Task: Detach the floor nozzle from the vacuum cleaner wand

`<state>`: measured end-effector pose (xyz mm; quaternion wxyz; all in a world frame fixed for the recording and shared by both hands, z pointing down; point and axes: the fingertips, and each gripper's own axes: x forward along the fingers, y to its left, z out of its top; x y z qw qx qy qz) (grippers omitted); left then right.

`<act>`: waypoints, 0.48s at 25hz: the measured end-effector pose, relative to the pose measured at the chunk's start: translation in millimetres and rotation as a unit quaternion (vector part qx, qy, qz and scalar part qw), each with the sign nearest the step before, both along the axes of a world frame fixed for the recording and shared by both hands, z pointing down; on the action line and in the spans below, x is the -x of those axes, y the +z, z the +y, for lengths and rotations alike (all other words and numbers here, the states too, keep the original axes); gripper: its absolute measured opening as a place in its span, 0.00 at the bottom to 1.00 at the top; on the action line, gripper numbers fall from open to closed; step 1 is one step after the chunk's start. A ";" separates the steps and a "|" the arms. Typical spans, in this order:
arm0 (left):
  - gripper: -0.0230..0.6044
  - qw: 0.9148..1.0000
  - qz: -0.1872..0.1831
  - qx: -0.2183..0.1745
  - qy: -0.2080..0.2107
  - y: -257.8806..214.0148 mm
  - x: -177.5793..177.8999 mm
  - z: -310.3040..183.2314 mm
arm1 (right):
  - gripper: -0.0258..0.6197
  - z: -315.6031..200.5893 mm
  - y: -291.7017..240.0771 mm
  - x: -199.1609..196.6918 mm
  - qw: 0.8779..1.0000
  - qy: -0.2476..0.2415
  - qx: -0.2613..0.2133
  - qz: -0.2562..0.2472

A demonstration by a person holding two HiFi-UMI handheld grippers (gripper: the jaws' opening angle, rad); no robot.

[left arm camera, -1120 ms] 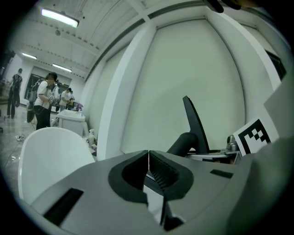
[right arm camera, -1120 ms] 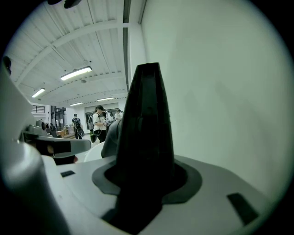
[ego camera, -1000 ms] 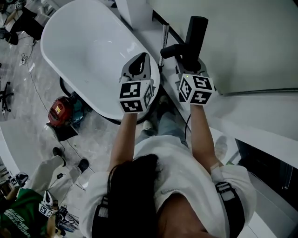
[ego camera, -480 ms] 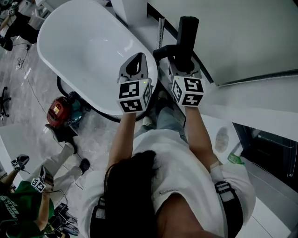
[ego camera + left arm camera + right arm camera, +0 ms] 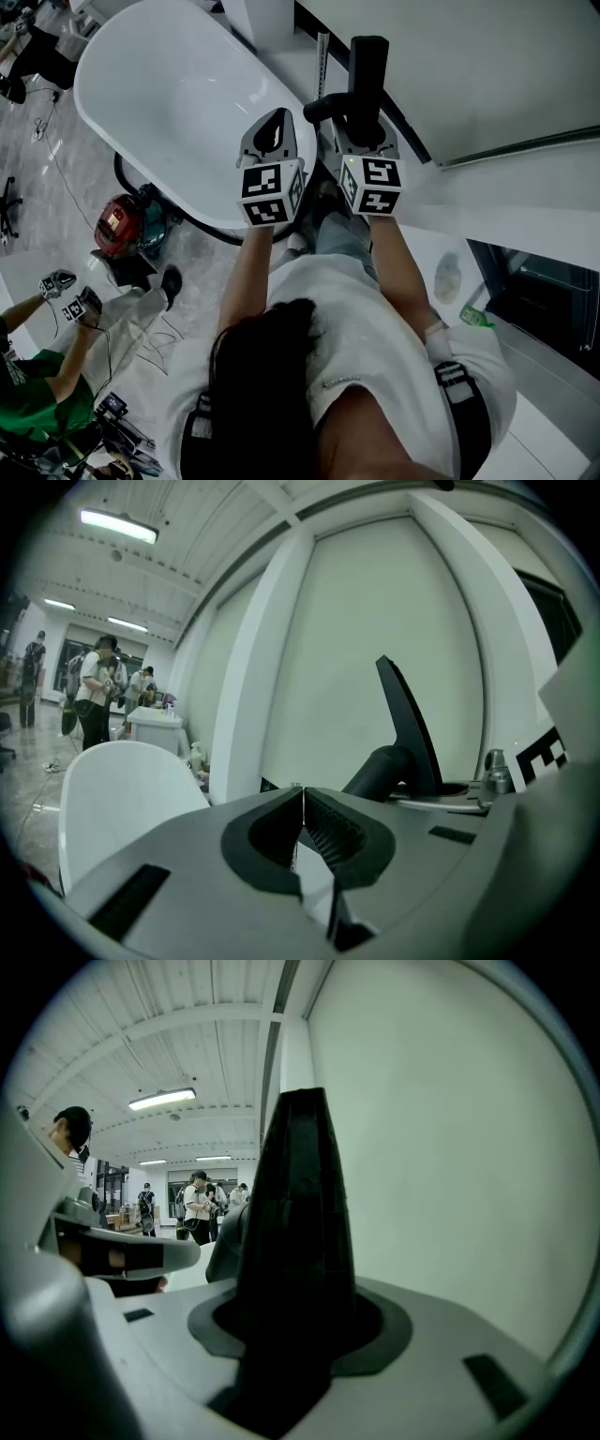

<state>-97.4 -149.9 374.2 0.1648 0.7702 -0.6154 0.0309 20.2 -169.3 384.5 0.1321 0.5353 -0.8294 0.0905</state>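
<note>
A white bathtub (image 5: 169,94) fills the space left of both arms, and a pale wall (image 5: 487,66) runs along the right. Between them stands a tall, flat black piece that I take to be the floor nozzle (image 5: 367,75), held upright. Its curved neck (image 5: 323,108) bends off to the left, toward a thin silver tube that is probably the wand (image 5: 323,61). No view shows the joint between neck and tube clearly.

The right gripper (image 5: 364,131) has its jaws set fairly wide and clamped on the lower part of the nozzle. The left gripper (image 5: 274,131) hangs just beside it over the bathtub's rim, its jaws pressed together with nothing between them.

The holding grip looks made, but the separation has not begun. Next, the left jaws would likely need to open, take the wand near the neck, and pull along its line while the right holds firm.
</note>
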 end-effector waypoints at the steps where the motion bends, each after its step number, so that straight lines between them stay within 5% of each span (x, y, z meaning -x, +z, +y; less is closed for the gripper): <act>1: 0.05 1.000 -0.001 0.000 -0.001 0.5 0.2 0.3 | 0.36 -0.1 0.0 -0.5 1.000 0.001 0.000 0.000; 12: 0.05 1.000 -0.002 0.013 -0.005 10.6 2.8 10.3 | 0.36 11.0 1.6 6.3 1.000 0.004 -0.005 0.008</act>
